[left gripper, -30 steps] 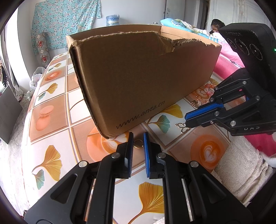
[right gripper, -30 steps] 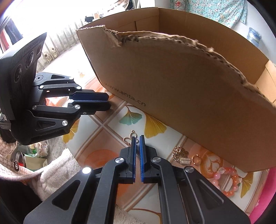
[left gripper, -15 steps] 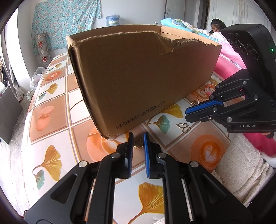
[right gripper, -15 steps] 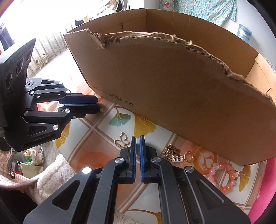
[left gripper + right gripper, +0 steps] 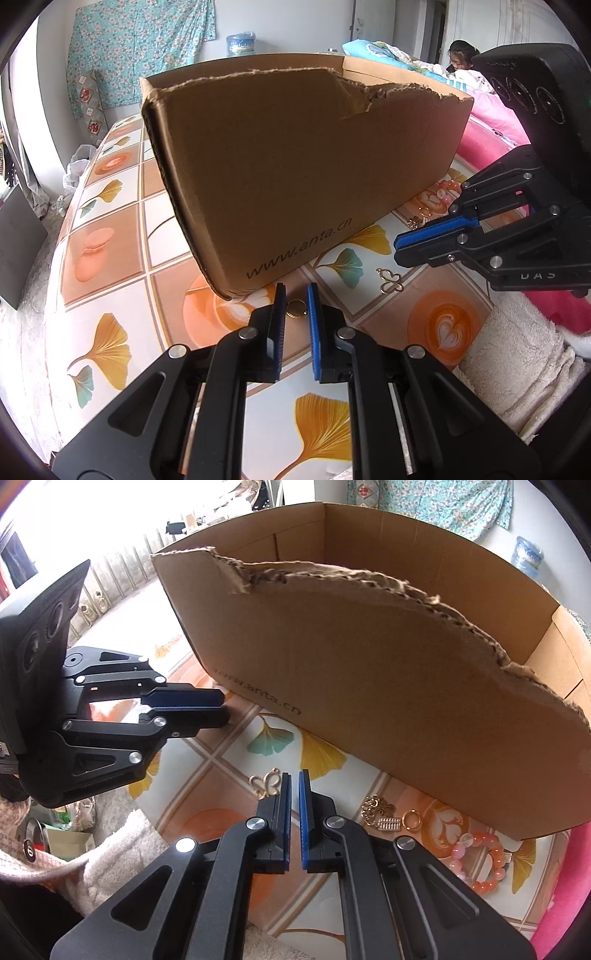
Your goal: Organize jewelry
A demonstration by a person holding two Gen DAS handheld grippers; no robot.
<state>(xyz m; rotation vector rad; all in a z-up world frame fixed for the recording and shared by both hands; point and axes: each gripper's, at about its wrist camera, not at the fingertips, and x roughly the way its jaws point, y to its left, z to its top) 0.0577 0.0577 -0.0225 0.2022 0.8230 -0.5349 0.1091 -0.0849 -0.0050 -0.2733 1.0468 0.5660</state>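
Between the left gripper (image 5: 296, 291) jaws, gold ring (image 5: 296, 308), untouched on tabletop (image 5: 110, 295)

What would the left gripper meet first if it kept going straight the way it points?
Most likely the gold ring on the tablecloth, which lies just beyond the left gripper, in line with the narrow gap between its fingers. Depth is unclear; the box stands a little further on.

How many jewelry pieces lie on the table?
5: gold ring at the left gripper; butterfly charm; chain cluster; small ring; bead bracelet. Box may hide more.
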